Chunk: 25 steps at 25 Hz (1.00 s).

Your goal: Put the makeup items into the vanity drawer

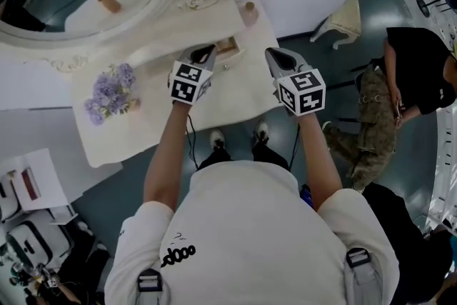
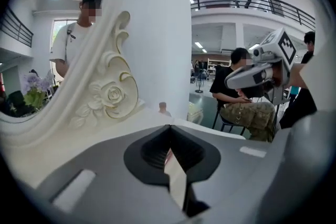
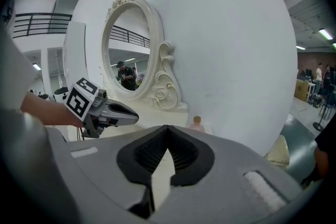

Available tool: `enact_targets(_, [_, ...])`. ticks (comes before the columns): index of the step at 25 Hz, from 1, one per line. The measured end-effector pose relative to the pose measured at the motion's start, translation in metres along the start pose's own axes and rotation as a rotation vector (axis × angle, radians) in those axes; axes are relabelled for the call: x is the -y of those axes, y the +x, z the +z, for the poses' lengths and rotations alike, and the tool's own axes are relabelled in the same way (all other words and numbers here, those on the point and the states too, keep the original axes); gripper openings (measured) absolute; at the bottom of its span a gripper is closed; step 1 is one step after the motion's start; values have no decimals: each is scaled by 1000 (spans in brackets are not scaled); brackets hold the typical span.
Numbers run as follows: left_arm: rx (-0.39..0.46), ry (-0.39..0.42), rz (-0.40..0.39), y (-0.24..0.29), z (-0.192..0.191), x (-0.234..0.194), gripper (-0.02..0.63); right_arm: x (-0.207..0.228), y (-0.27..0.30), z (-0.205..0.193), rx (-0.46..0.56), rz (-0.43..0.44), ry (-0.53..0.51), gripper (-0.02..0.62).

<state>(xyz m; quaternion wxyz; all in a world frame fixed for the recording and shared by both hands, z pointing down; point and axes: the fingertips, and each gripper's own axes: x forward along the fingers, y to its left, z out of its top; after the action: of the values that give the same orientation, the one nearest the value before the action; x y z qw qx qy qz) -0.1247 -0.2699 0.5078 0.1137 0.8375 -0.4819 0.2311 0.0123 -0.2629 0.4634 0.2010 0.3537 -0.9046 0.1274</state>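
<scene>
Hovering over the cream-white carved vanity table (image 1: 153,123), left gripper (image 1: 206,52) & right gripper (image 1: 275,58) were both clenched, empty, w/ the small pinkish tan-capped bottle (image 1: 250,11) upright at the back by the wall; probably best gripped low on its body, approx. level, to avoid tipping.

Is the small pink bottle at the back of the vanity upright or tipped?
Upright: the small pink bottle stands cap-up on the cream vanity top.

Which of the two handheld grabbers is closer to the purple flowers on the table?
The left gripper, at the head view's left: the purple flowers stand right beside it, while the right gripper is farther off.
</scene>
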Motion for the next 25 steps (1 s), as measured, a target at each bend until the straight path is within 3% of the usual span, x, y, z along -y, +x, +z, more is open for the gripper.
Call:
enact_targets(4, [108,-19,38,-35,34,4,17,-3,-15,20,16,-17,-59,2])
enact_targets(10, [224,140,128,-87,96,4,17,-5,-32,65,78,-39,-167,2])
enact_targets(25, [408,156,265,-168,168,-3,17,-41,-64,154,268,7,-303,2])
